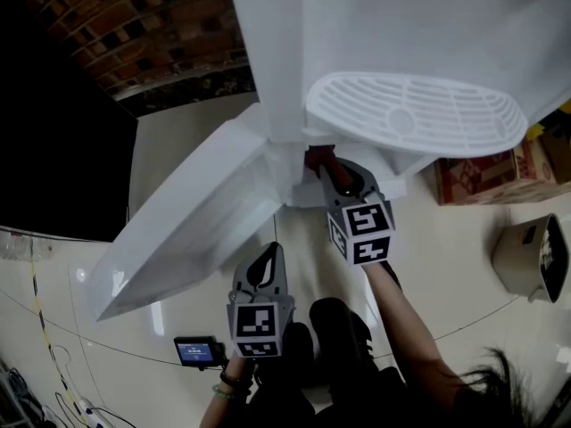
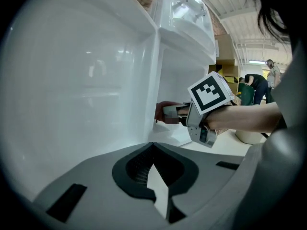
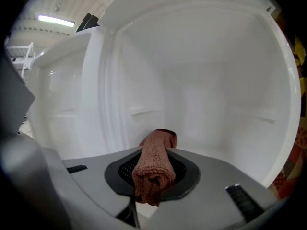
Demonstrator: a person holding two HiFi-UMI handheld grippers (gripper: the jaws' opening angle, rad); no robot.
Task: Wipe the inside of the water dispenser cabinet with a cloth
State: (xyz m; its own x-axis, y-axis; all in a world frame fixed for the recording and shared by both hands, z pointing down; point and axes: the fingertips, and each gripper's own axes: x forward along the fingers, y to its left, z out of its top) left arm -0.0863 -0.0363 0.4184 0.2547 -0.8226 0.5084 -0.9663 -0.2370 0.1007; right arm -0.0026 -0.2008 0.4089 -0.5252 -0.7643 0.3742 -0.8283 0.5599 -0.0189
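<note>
The white water dispenser's cabinet (image 3: 206,90) stands open, its door (image 1: 196,221) swung out to the left. My right gripper (image 1: 332,169) reaches into the cabinet opening, shut on a rolled reddish-brown cloth (image 3: 153,164). The cloth's end (image 1: 318,159) pokes past the fingertips, near the cabinet's inner left wall. The left gripper view shows the right gripper (image 2: 175,112) and cloth (image 2: 163,113) at the cabinet's mouth. My left gripper (image 1: 267,259) hangs lower, outside the cabinet beside the door (image 2: 72,80), shut with nothing in it.
The dispenser's slotted drip tray (image 1: 415,114) juts out above the cabinet. A cardboard box (image 1: 482,175) and a beige bin (image 1: 531,261) sit on the floor to the right. At lower left lie a small device with a screen (image 1: 198,351) and cables (image 1: 53,390).
</note>
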